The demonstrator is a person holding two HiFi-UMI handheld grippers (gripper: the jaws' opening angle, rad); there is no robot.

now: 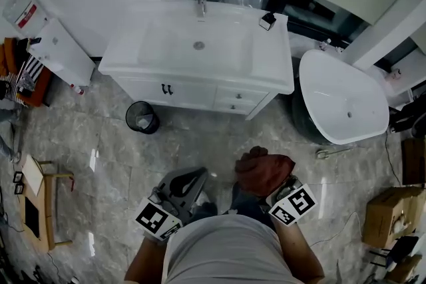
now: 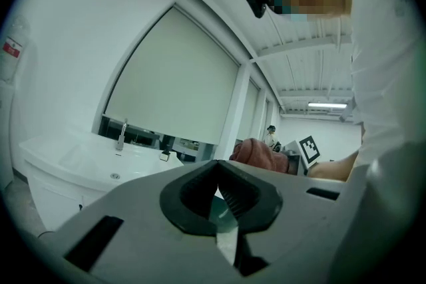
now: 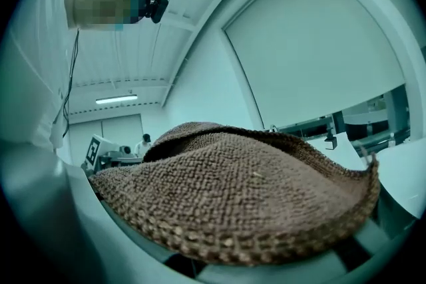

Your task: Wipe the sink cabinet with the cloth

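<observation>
The white sink cabinet (image 1: pixel 193 91) stands against the far wall, with its basin (image 1: pixel 200 46) and faucet (image 1: pixel 200 0) on top. It also shows low and to the left in the left gripper view (image 2: pixel 63 173). A brown-red cloth (image 1: pixel 263 168) is bunched over my right gripper (image 1: pixel 267 184), which is shut on it. In the right gripper view the cloth (image 3: pixel 233 189) covers the jaws completely. My left gripper (image 1: pixel 198 176) is held beside it with its jaws shut and nothing in them (image 2: pixel 217 169). Both grippers are close to my body, well short of the cabinet.
A small black waste bin (image 1: pixel 142 118) sits on the floor at the cabinet's left front. A white tub (image 1: pixel 343 103) stands to the right. A small black-and-white object (image 1: pixel 267 20) rests on the countertop's right corner. Boxes (image 1: pixel 389 213) and clutter line both sides.
</observation>
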